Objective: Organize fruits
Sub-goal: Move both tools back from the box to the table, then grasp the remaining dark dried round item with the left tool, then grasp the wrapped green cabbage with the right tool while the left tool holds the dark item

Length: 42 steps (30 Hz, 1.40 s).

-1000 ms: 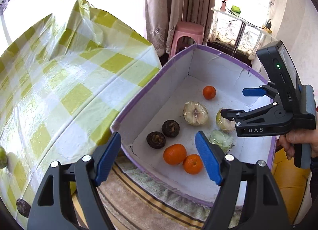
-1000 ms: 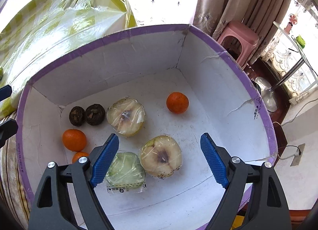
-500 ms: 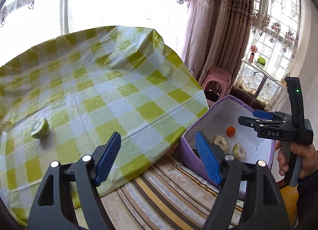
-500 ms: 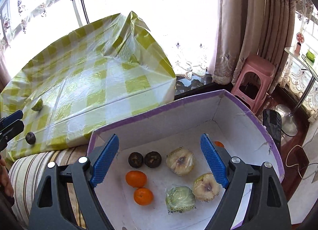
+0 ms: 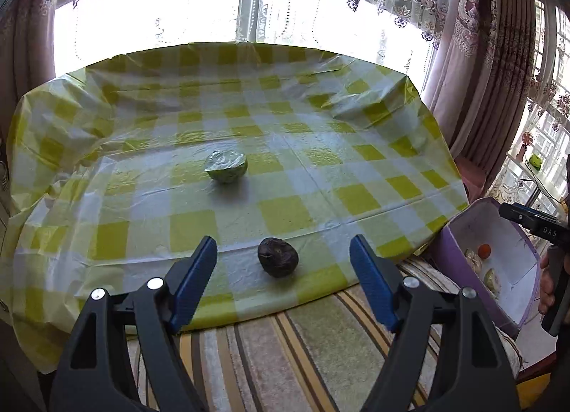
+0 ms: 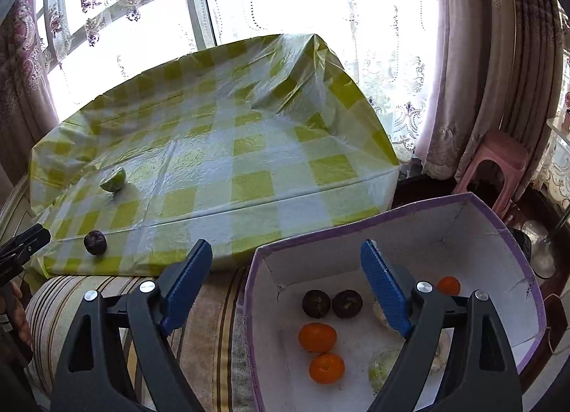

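A dark wrinkled fruit [image 5: 278, 257] lies near the front edge of the yellow checked tablecloth [image 5: 285, 148]. A plastic-wrapped green fruit [image 5: 226, 166] lies farther back. My left gripper [image 5: 283, 280] is open and empty, with the dark fruit just ahead between its fingers. My right gripper [image 6: 285, 287] is open and empty above the near left corner of the purple-rimmed white box [image 6: 506, 230]. The box holds two dark fruits [image 6: 331, 303], oranges [image 6: 317, 337] and wrapped fruits partly hidden by my fingers. The dark fruit [image 6: 95, 242] and green fruit [image 6: 113, 179] also show in the right wrist view.
A striped cushion [image 5: 285, 348] lies in front of the table. The box [image 5: 513, 233] stands at the table's right end. A pink stool [image 6: 498, 166] and curtains [image 6: 498, 55] stand behind it, with a window at the back.
My left gripper has swung left from over the box to the table, facing the dark fruit. My right gripper has pulled up and back out of the box.
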Motion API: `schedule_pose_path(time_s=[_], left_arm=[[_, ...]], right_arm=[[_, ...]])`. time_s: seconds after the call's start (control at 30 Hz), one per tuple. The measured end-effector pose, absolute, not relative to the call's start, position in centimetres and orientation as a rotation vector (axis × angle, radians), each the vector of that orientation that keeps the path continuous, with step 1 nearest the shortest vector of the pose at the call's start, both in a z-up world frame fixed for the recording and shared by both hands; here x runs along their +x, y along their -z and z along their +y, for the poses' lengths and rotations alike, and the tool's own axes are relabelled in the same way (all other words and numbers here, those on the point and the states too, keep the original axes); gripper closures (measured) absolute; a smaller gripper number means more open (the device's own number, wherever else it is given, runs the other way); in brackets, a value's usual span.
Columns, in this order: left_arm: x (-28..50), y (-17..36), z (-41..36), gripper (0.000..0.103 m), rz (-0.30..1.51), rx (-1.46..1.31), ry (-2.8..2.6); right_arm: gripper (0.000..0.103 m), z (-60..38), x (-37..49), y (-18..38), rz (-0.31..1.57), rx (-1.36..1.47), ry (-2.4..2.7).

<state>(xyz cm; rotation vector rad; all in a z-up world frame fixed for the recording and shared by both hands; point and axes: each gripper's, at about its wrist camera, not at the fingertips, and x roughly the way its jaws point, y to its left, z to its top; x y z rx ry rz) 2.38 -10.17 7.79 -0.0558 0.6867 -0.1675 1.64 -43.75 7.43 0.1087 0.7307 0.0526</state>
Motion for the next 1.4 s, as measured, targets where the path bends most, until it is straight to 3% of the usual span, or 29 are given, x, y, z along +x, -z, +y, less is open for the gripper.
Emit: schedule_pose_path(time_s=[0.2,0.47,0.57,0.67,0.9,0.97,1.13,1.4], left_arm=[[2.8,-6.1,-8.1,0.027,0.75,-0.044,0.143],[5.5,-4.3,-12.2,0.032,0.824,0.128,0.177],[7.0,-3.6,-13.1,0.032,0.858,0.18,0.184],[8.1,-2.7,-14.1,0.033,0.883,0.244,0.185],[9.7,-0.9,-15.4,0.049,0.944,0.349,0.187],[9.9,-0.8,-15.3,0.061,0.949,0.336,0.201],[10.3,-1.0,-14.1,0.062,0.946,0.264,0.2],[11.9,-2.4,-6.3,0.062,0.865,-0.069,0.036]], right_arm=[[0.016,-38.6,3.2,-7.2,0.729,0.041,-0.116],[0.016,-35.4,5.2,-7.2,0.724,-0.014,-0.032],[0.005,-35.2,5.7,-6.7,0.74,-0.007,-0.038],[0.005,-35.2,6.2,-6.2,0.756,0.018,-0.071],[0.005,-35.0,7.6,-4.9,0.81,0.04,-0.112],[0.005,-34.9,8.1,-4.6,0.823,0.054,-0.119],[0.005,-33.8,9.5,-4.3,0.835,0.09,-0.175],[0.005,-27.7,13.0,-3.7,0.863,0.029,-0.255]])
